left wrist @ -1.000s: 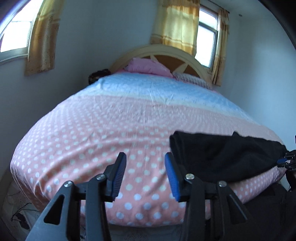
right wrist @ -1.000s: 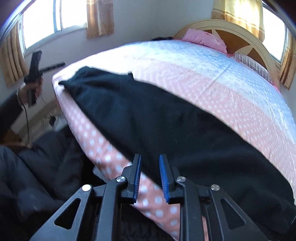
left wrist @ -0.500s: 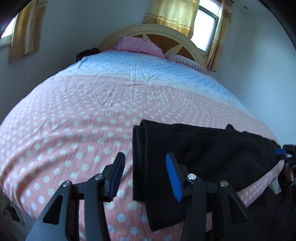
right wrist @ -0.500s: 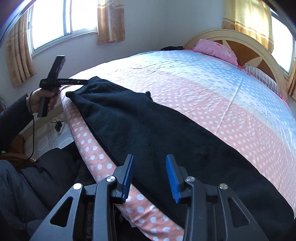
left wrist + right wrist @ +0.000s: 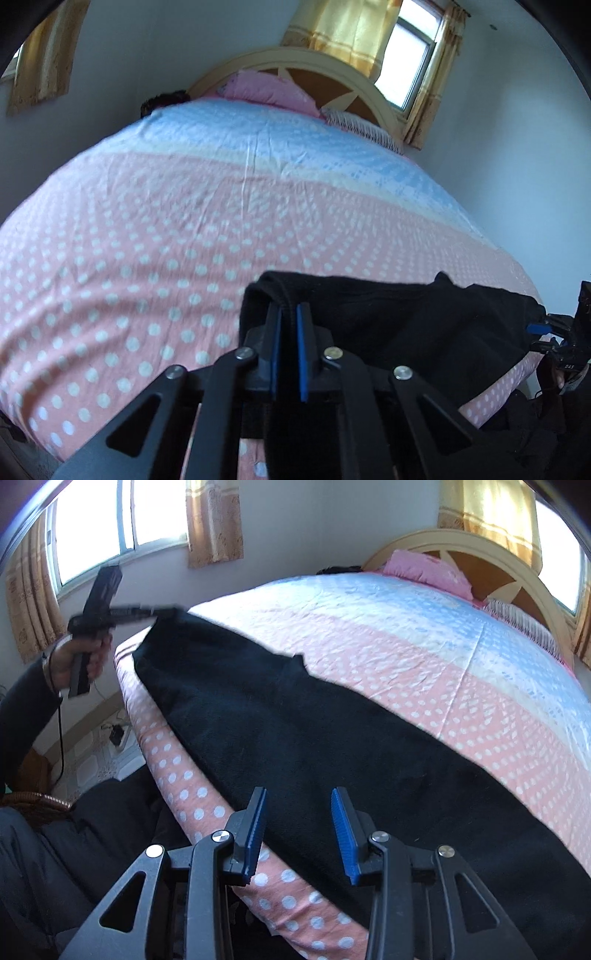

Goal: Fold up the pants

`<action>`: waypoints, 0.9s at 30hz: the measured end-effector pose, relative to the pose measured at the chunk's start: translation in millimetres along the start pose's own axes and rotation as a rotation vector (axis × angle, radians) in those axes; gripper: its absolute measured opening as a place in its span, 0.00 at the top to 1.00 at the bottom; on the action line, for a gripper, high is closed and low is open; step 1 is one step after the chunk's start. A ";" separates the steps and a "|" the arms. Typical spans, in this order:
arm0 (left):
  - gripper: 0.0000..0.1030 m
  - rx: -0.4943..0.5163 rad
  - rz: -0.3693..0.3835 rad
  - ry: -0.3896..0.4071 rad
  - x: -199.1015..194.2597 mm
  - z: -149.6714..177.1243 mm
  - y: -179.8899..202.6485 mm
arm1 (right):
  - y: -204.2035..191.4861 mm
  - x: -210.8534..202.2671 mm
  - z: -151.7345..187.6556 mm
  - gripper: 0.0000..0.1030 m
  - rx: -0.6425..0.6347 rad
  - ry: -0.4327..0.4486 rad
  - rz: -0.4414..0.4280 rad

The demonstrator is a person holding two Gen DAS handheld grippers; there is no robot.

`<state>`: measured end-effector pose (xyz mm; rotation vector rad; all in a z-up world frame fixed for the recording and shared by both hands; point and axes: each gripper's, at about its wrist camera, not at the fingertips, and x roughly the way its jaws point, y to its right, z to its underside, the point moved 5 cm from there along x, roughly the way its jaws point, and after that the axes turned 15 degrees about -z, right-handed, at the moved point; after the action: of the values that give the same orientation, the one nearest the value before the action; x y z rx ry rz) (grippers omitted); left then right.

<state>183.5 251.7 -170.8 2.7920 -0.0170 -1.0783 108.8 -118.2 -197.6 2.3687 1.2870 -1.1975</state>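
Black pants (image 5: pixel 295 720) lie stretched along the near edge of the bed (image 5: pixel 406 635), which has a pink dotted and blue cover. In the left wrist view my left gripper (image 5: pixel 289 308) is shut on the folded end of the pants (image 5: pixel 406 325), with a ridge of cloth pinched between the blue pads. The right wrist view shows that left gripper (image 5: pixel 162 611) at the far end, holding the cloth slightly raised. My right gripper (image 5: pixel 299 792) is open just over the pants' near edge, and its pads press on nothing. It also shows small at the far right as the right gripper (image 5: pixel 535 326).
A person's hand (image 5: pixel 81 657) in a dark sleeve holds the left gripper. A curved wooden headboard (image 5: pixel 332 62) and pink pillow (image 5: pixel 266 88) are at the far end. Curtained windows (image 5: pixel 110 524) flank the bed. Tiled floor with a plug (image 5: pixel 118 734) lies beside it.
My left gripper moved onto the end of the pants and shut on it, lifting that end a little. My right gripper's jaws widened and it shifted slightly along the pants.
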 end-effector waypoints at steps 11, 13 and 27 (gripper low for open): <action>0.92 0.009 -0.062 -0.055 49.3 -1.7 -12.5 | -14.3 24.3 13.5 0.64 -0.025 -0.076 -0.055; 0.91 -0.007 -0.055 -0.054 51.6 4.8 -15.2 | -14.5 27.3 10.6 0.64 -0.024 -0.085 -0.062; 0.37 0.079 -0.161 0.190 -23.6 -12.9 6.9 | 1.3 3.3 -46.6 0.63 -0.084 -0.078 -0.046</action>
<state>174.9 248.1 -144.6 2.9990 0.1939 -0.8553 137.0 -93.5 -169.7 2.2231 1.3469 -1.2109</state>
